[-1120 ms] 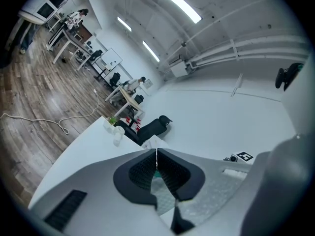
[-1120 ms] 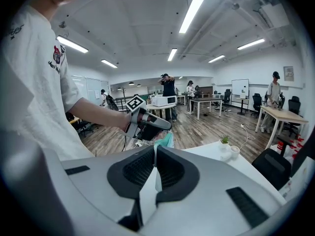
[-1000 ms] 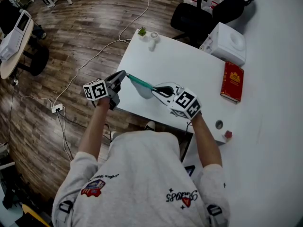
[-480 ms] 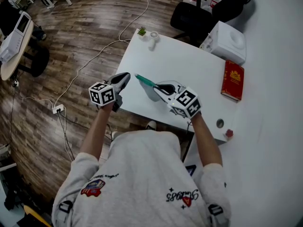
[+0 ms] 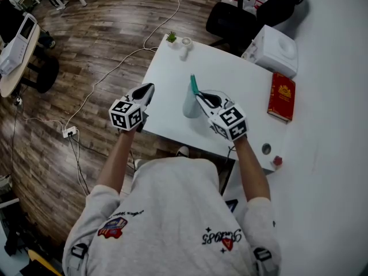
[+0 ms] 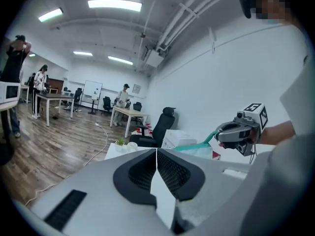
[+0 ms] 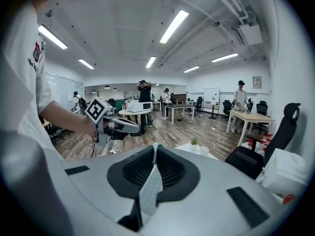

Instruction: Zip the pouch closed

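Two grippers are in view, one in each hand. The left gripper (image 5: pixel 147 89) has its jaws shut tight, pad against pad, with nothing between them. It touches nothing. The left hand holds it in the air at the near left edge of the table (image 5: pixel 230 73), well apart from the pouch. It points away from the person and a bit down.

The right gripper (image 5: pixel 200 96) has its jaws closed on the pouch (image 5: pixel 190 103). A strip of pale cloth sits pinched between the pads. The right hand holds this gripper over the middle of the table, pointing far and left, and a bit down.

The pouch hangs from these jaws on their left side. Its green edge sticks up toward the far side, and its pale body hangs below. I cannot tell if the pouch touches the table. A red book (image 5: pixel 281 98) lies on the right side of the table, well apart from the pouch.
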Demonstrator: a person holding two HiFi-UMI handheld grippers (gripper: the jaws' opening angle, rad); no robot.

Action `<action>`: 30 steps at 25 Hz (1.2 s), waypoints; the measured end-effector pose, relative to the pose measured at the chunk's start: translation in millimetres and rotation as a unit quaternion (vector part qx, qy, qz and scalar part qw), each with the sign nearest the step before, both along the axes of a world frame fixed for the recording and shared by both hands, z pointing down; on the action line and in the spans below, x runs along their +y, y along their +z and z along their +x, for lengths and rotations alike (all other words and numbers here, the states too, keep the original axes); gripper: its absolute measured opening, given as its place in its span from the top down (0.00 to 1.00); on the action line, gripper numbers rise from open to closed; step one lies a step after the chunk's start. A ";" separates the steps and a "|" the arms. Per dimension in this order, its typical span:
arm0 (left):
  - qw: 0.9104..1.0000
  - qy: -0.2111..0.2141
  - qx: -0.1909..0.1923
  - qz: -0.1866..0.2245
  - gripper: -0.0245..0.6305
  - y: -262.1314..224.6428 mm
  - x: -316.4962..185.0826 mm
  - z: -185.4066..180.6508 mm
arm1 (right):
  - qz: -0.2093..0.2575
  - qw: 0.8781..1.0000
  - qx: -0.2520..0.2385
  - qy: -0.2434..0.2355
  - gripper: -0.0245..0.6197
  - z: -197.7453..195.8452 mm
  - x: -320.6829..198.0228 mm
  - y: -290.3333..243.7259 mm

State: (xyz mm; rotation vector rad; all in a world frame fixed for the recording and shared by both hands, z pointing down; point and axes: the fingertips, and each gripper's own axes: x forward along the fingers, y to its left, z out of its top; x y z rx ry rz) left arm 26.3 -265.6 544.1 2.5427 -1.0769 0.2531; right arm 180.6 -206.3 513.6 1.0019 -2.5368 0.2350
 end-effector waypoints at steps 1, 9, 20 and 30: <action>1.000 -0.002 -0.006 0.007 0.95 -2.6 -0.5 -0.6 | 0.009 1.000 -0.001 0.011 0.92 3.1 -3.3 -3.0; 0.999 -0.005 -0.019 0.043 0.95 -22.2 -2.3 0.6 | 0.069 0.993 -0.017 0.092 0.92 24.3 -24.3 -24.6; 0.997 -0.021 -0.011 0.067 0.95 -40.5 -5.1 -8.1 | 0.091 0.985 -0.032 0.141 0.92 44.7 -31.8 -34.0; 0.998 -0.015 -0.011 0.056 0.95 -32.6 1.7 -7.3 | 0.095 0.984 -0.029 0.145 0.93 44.6 -24.9 -32.5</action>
